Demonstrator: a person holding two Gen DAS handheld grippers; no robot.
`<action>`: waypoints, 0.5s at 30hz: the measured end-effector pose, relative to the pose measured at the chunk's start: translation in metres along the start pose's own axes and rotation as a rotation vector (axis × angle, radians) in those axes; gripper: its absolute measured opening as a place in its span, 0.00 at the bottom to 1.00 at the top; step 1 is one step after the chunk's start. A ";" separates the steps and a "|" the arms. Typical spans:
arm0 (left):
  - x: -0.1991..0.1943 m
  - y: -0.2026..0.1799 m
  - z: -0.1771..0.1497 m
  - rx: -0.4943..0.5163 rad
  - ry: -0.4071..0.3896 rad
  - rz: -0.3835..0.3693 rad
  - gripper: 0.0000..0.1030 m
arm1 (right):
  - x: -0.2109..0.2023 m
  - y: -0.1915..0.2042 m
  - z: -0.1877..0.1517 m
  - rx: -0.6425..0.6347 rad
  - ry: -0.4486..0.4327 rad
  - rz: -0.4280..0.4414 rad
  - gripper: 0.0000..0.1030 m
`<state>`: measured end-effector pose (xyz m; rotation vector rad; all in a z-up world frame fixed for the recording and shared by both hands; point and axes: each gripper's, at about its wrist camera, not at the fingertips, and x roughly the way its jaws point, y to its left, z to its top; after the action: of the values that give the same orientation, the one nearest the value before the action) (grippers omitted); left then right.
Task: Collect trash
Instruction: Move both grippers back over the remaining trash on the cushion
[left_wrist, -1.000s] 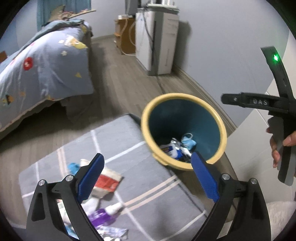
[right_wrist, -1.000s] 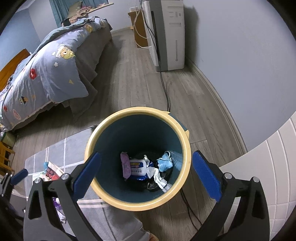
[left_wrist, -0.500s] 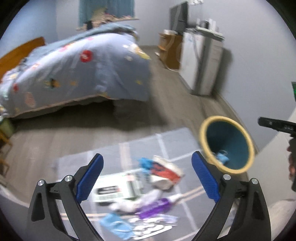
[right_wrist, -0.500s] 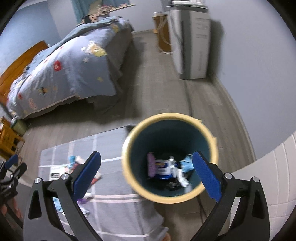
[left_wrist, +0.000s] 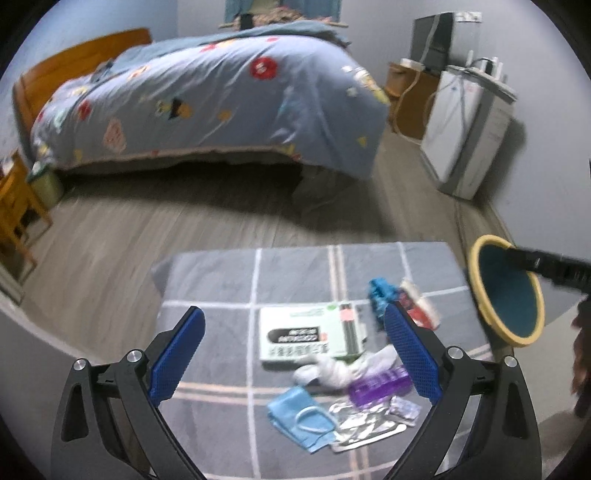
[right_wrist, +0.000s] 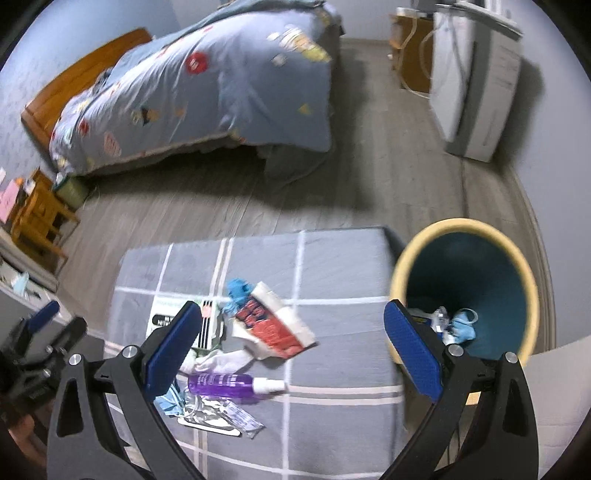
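Trash lies on a grey checked mat (left_wrist: 295, 269): a white and green box (left_wrist: 310, 338), a purple spray bottle (right_wrist: 231, 384), a red and white wrapper (right_wrist: 273, 325), a blue face mask (left_wrist: 303, 417), a blue glove (left_wrist: 382, 291), white cloth (left_wrist: 332, 371) and foil packets (left_wrist: 369, 424). A blue bin with a yellow rim (right_wrist: 472, 288) stands right of the mat and holds trash. My left gripper (left_wrist: 293, 354) is open and empty above the box. My right gripper (right_wrist: 291, 350) is open and empty above the wrapper, left of the bin. The bin also shows in the left wrist view (left_wrist: 508, 295).
A bed with a blue patterned duvet (left_wrist: 221, 96) fills the far side. A white appliance (left_wrist: 469, 129) and a wooden cabinet (left_wrist: 410, 99) stand by the right wall. Wooden furniture (right_wrist: 37, 210) stands at the left. A cable (right_wrist: 463, 192) runs along the wood floor.
Both grippers have swung left, away from the bin and over the trash on the mat. Both stay open and empty.
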<state>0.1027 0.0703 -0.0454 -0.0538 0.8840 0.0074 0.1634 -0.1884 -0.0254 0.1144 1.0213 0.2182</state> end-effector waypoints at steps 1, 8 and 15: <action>0.001 0.005 -0.001 -0.014 0.003 0.003 0.94 | 0.008 0.007 -0.002 -0.023 0.008 -0.010 0.94; 0.022 0.025 -0.015 -0.018 0.059 0.038 0.94 | 0.054 0.033 -0.022 -0.199 0.075 -0.078 0.94; 0.056 0.025 -0.042 -0.005 0.194 0.073 0.94 | 0.086 0.048 -0.041 -0.355 0.151 -0.110 0.94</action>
<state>0.1045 0.0919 -0.1164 -0.0272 1.0792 0.0739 0.1656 -0.1223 -0.1092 -0.2835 1.1197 0.3074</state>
